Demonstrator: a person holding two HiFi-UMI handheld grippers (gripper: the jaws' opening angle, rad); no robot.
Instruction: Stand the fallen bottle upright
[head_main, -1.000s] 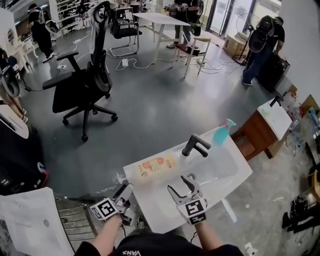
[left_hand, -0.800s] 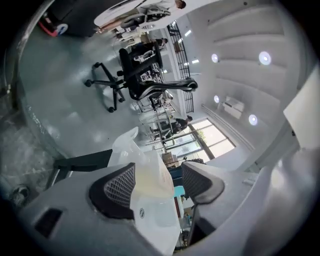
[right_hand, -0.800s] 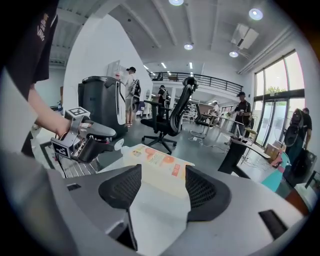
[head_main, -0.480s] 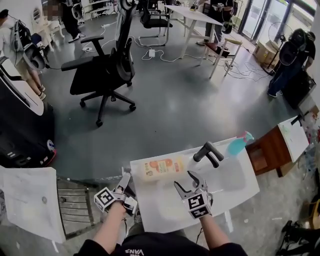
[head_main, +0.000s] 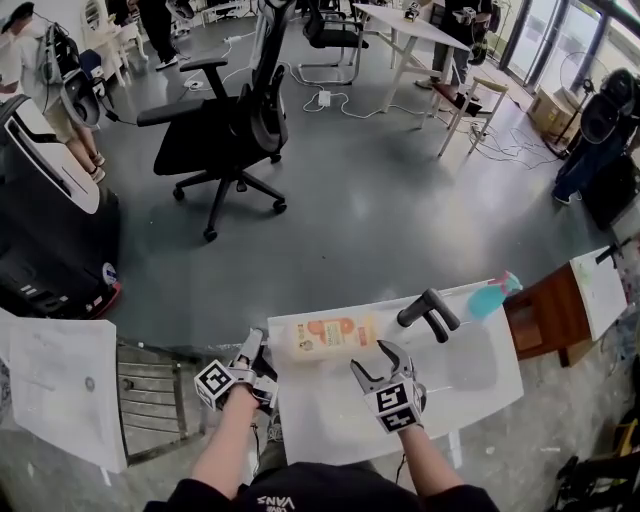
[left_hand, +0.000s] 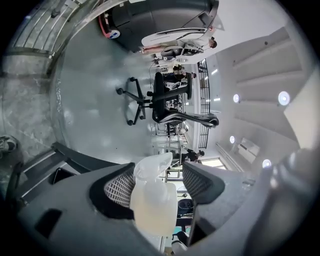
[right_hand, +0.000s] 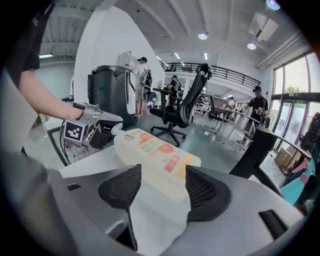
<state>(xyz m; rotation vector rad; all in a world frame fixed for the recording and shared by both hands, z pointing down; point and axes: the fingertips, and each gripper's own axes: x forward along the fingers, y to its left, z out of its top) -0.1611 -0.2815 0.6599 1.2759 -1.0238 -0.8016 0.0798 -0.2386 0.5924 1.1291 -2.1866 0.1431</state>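
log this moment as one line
bottle: lying on side on sink | left gripper: jaws open around cap end | right gripper: jaws just been opening, empty, short of bottle

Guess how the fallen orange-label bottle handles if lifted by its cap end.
The bottle looks broad and flattish lying on the sink counter, so it probably won't roll. Its smooth plastic is likely slippery. Pinched only at the cap by the left hand-held gripper, the body may swing.

We see the bottle (head_main: 322, 335): translucent plastic, smooth, w/ glossy printed label. Sink (head_main: 475, 385): white, glossy, smooth. Tap (head_main: 428, 312): matt black. Floor (head_main: 400, 200): grey, smooth, slight sheen.
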